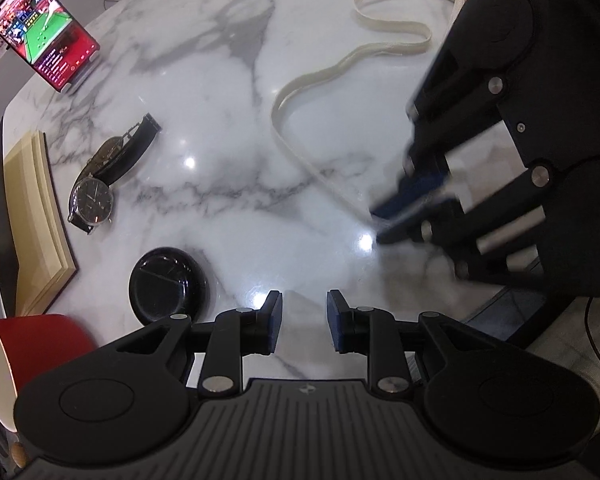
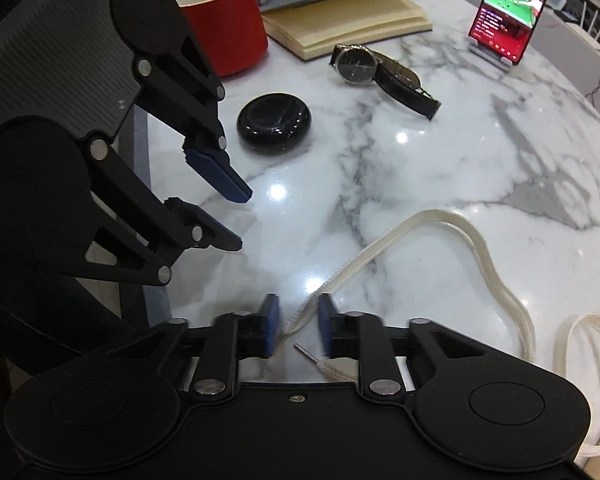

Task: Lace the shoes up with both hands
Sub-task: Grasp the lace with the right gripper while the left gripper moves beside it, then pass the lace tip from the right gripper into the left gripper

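Straddling shoelace (image 2: pixel 384 248), right gripper (image 2: pixel 299 330) jaws apart.

Watch (image 2: pixel 380 70) between book (image 2: pixel 352 26) and phone (image 2: pixel 508 12), puck (image 2: pixel 274 124) before mug (image 2: pixel 224 24), lace (image 2: pixel 480 248) nearest.

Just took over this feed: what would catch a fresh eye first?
A flat cream shoelace snakes across the white marble table, its end lying between the open right tongs. The left tongs, also open, hover empty beside them. Behind sit a black-strapped wristwatch, a red mug and a lit phone.
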### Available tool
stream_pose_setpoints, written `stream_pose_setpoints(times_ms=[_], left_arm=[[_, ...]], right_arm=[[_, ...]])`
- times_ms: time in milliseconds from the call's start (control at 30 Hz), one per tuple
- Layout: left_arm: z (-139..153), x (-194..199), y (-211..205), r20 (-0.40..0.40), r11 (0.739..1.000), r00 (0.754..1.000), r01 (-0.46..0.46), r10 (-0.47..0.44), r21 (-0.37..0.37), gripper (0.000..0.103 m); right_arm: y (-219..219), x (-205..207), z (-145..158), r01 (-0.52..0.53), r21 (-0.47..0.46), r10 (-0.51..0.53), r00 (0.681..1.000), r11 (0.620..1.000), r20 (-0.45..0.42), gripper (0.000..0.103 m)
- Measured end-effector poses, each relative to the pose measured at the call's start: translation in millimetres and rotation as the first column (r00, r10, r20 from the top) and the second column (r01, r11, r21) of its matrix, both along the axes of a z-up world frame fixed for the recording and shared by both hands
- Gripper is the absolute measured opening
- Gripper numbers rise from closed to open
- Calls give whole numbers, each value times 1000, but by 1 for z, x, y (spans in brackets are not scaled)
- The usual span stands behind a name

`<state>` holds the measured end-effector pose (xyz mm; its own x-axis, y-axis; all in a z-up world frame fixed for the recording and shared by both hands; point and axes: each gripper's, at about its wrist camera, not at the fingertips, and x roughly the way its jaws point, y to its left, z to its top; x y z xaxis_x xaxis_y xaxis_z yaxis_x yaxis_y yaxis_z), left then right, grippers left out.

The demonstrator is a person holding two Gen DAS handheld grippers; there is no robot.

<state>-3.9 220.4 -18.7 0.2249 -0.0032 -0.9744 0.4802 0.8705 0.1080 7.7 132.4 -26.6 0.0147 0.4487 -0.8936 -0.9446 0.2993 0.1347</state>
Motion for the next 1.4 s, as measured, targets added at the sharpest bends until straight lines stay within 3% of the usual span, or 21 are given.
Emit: stream_pose_setpoints(times_ms=[200, 367, 567, 833, 1067, 1267, 1400], left_arm=[[8, 5, -11, 40, 1000, 999, 23, -22, -17, 23], [20, 10, -39, 119, 994, 988, 104, -101, -23, 27], [24, 11, -71, 236, 972, 944, 223, -233, 66, 30], [24, 16, -120, 247, 936, 903, 342, -353, 87, 30], [27, 17, -164, 300, 881, 831, 464, -469, 92, 30], [17, 4, -204, 288, 764, 711, 627, -642, 153, 30], [10, 0, -220, 292, 715, 659, 680, -693, 162, 30]], right_arm=[[-19, 4, 19, 1, 31, -1, 1000, 1000, 15, 1], [-44, 17, 33, 49, 47, -51, 998, 998, 39, 1], [-85, 27, 53, 108, 65, -112, 992, 992, 66, 1], [-128, 27, 58, 113, 31, -116, 990, 993, 86, 1], [-168, 19, 68, 98, 33, -101, 990, 995, 94, 1], [-193, 18, 70, 114, 27, -116, 989, 993, 95, 1], [-209, 15, 71, 121, 23, -123, 988, 992, 94, 1]])
